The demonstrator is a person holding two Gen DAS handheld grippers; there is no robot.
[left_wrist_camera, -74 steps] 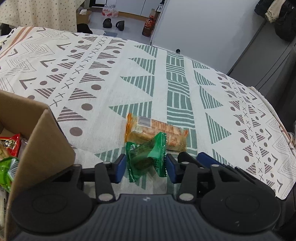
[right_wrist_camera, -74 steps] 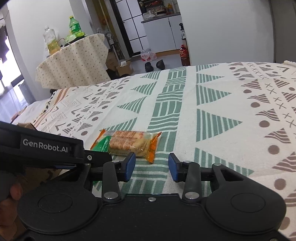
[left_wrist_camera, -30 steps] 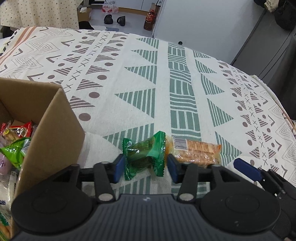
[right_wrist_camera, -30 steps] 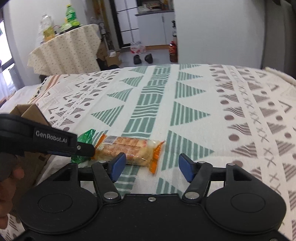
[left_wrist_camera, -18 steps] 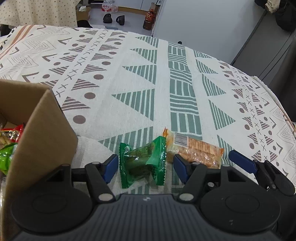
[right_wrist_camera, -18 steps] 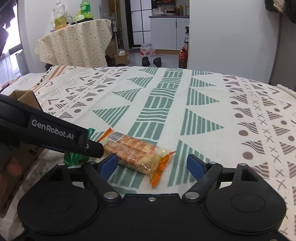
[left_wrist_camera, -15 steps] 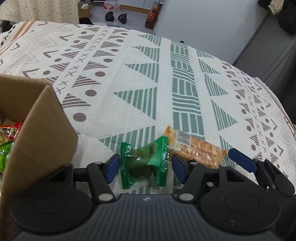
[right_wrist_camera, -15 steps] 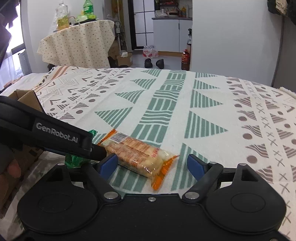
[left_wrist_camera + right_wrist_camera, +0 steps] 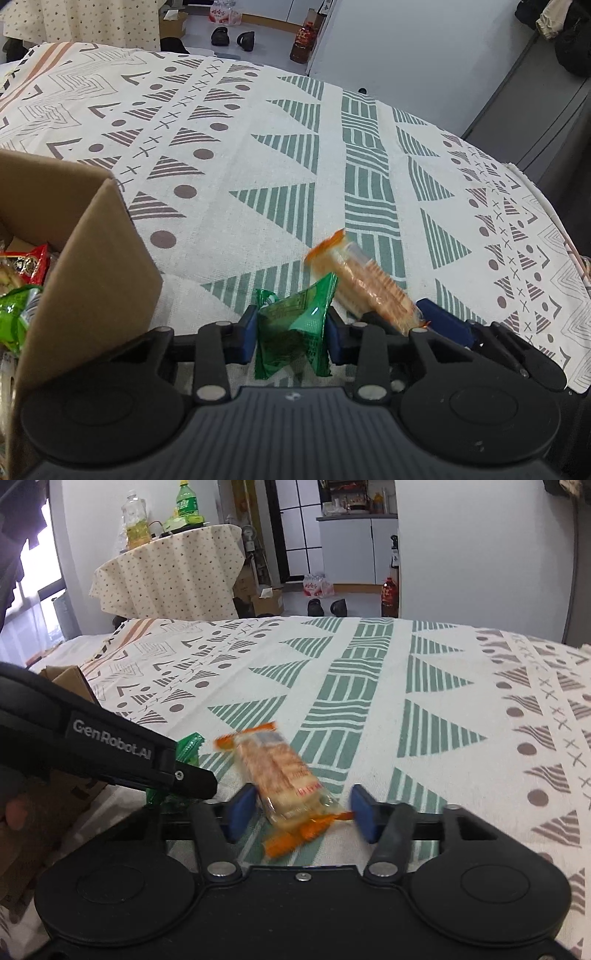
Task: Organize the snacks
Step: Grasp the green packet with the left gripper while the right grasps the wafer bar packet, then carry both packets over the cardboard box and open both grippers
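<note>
In the left wrist view, a green snack pack [image 9: 295, 325] is pinched between the jaws of the left gripper [image 9: 291, 334], beside an open cardboard box [image 9: 99, 266] with snacks inside. An orange cracker pack [image 9: 364, 286] is seen just to its right on the patterned counter [image 9: 258, 147].

In the right wrist view, the box's inside is hidden. The jaws of the right gripper [image 9: 303, 810] are spread wide around the blurred cracker pack [image 9: 280, 771], touching on the left side.
</note>
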